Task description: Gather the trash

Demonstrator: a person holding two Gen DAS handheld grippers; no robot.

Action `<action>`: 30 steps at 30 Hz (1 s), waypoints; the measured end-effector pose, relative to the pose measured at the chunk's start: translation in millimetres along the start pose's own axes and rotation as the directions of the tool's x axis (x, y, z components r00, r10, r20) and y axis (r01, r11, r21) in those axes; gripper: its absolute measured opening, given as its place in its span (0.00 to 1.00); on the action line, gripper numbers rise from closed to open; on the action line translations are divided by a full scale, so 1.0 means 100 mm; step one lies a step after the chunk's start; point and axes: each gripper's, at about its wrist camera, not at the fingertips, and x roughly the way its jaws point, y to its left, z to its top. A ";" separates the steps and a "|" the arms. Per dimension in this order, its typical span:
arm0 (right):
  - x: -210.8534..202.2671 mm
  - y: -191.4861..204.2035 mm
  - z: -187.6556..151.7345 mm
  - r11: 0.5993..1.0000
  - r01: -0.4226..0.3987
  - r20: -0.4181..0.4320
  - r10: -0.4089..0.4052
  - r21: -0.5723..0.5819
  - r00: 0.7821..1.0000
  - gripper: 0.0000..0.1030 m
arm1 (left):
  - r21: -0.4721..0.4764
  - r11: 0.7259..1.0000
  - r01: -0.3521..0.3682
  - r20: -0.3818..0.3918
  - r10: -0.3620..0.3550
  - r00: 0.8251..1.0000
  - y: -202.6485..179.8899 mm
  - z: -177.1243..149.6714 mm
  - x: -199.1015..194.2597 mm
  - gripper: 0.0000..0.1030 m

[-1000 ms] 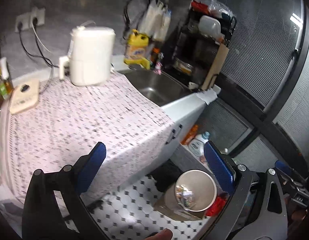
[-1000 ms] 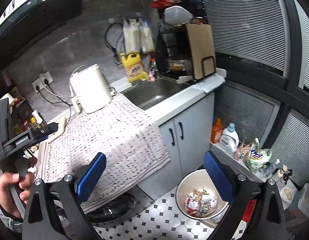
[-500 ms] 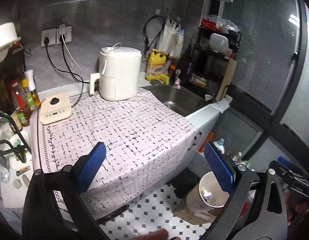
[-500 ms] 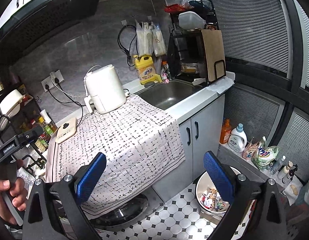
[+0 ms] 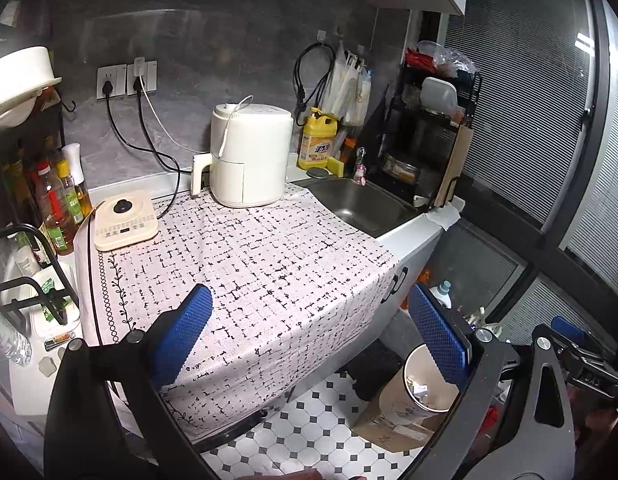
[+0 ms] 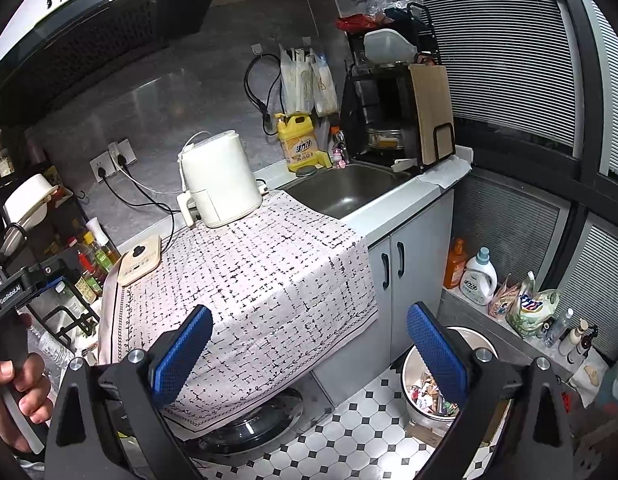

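Observation:
A round beige trash bin (image 6: 419, 384) with mixed scraps inside stands on the tiled floor by the grey cabinet; it also shows in the left wrist view (image 5: 419, 390). My left gripper (image 5: 313, 340) is open and empty, held above the front edge of the patterned tablecloth (image 5: 249, 264). My right gripper (image 6: 309, 350) is open and empty, above the cloth's hanging front and up-left of the bin. No loose trash shows on the cloth.
On the counter stand a white air fryer (image 5: 249, 156), a flat cooker (image 5: 125, 220), oil bottles (image 5: 61, 200), a sink (image 5: 361, 204) and a dish rack (image 5: 429, 140). Detergent bottles (image 6: 475, 276) line the floor ledge. A cardboard box (image 5: 393, 428) lies under the bin.
Both grippers have risen and pulled back from the bin, so more of the counter and wall shows. Both stayed open and empty.

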 end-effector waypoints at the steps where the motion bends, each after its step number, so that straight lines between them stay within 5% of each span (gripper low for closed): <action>1: 0.00 0.01 0.00 1.000 -0.001 0.002 0.001 -0.005 1.000 0.93 | -0.004 1.000 0.000 -0.002 0.000 1.000 0.00 -0.01 0.00 0.95; 30: 0.04 0.02 -0.11 1.000 0.001 -0.015 -0.001 -0.007 1.000 0.93 | -0.014 1.000 0.004 -0.013 -0.004 1.000 0.00 -0.09 -0.06 0.95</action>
